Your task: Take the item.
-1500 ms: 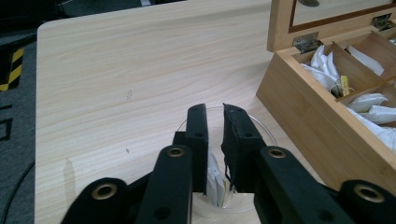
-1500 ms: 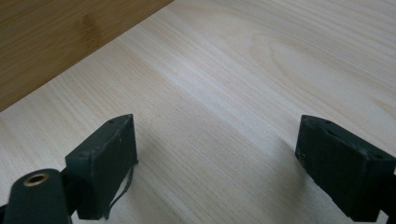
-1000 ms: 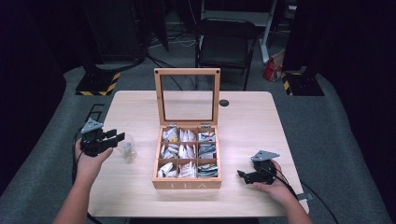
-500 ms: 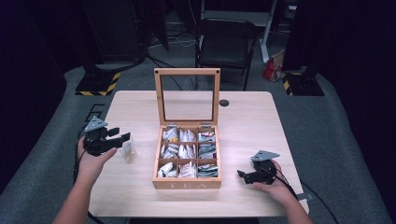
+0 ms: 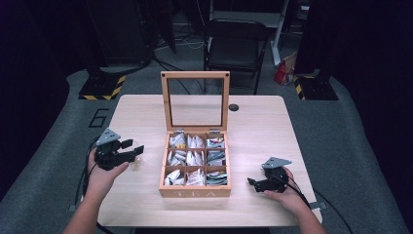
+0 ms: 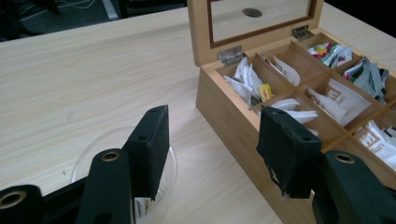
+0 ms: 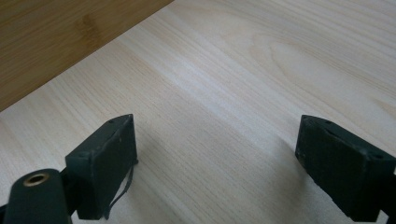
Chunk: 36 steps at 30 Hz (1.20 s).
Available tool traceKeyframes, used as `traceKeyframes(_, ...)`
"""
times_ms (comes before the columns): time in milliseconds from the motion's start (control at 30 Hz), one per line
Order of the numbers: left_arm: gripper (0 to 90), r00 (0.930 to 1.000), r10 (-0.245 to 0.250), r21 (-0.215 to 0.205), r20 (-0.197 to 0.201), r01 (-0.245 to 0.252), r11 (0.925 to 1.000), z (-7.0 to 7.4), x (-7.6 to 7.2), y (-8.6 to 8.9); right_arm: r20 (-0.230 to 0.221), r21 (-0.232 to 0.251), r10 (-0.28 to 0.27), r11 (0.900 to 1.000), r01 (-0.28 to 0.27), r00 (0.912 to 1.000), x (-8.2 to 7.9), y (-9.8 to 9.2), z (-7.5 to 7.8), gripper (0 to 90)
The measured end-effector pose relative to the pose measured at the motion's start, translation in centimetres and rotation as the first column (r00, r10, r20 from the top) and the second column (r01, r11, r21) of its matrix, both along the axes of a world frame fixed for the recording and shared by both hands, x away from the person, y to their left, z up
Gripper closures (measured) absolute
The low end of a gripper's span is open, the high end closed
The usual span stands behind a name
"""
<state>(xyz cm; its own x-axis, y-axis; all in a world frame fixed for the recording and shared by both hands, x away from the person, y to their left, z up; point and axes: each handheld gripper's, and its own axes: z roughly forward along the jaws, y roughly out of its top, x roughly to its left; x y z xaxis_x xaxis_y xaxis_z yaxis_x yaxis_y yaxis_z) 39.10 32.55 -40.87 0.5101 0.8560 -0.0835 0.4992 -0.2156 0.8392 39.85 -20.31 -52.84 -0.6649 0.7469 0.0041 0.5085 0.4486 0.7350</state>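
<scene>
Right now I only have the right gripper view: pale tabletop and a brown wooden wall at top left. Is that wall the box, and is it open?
Observer: Yes, it's the light brown wooden tea box. Its glass-paned lid stands upright, open.
Operator: What's inside?
Observer: Nine compartments holding paper tea bags.
Operator: Where's the left gripper?
Observer: The left gripper is left of the box, above a clear round plastic dish on the table. Its fingers have just been opening, with nothing between them.

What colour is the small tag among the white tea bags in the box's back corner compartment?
Yellow tag, clearest in the left gripper view.
</scene>
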Motion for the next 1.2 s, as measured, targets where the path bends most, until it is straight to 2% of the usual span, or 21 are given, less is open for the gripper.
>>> traceKeyframes(33,43.5,0.9999,-0.012,0.008,-0.004,0.012,0.9999,-0.3,-0.3,-0.1,0.000,-0.001,0.003,1.000,-0.003,1.0000,0.0,0.0,0.0,11.9)
traceKeyframes(467,43.5,0.9994,-0.016,0.000,-0.032,0.016,0.9999,-2.7,-1.5,-0.4,0.000,0.000,0.000,1.000,0.000,1.0000,0.0,0.0,0.0,11.9)
traceKeyframes(833,43.6,0.9976,-0.020,0.004,-0.067,0.021,0.9998,-5.5,-2.5,-0.4,0.000,-0.001,0.003,1.000,-0.003,1.0000,0.0,0.0,0.0,11.9)
traceKeyframes(1033,43.6,0.9976,-0.011,0.006,-0.068,0.012,0.9999,-6.3,-2.7,-0.4,-0.001,-0.001,0.002,1.000,-0.002,1.0000,0.0,0.0,0.0,11.9)
traceKeyframes(1200,43.6,0.9965,-0.023,0.015,-0.081,0.024,0.9996,-6.8,-2.7,-0.5,0.000,0.000,0.000,1.000,0.000,1.0000,0.0,0.0,0.0,11.9)
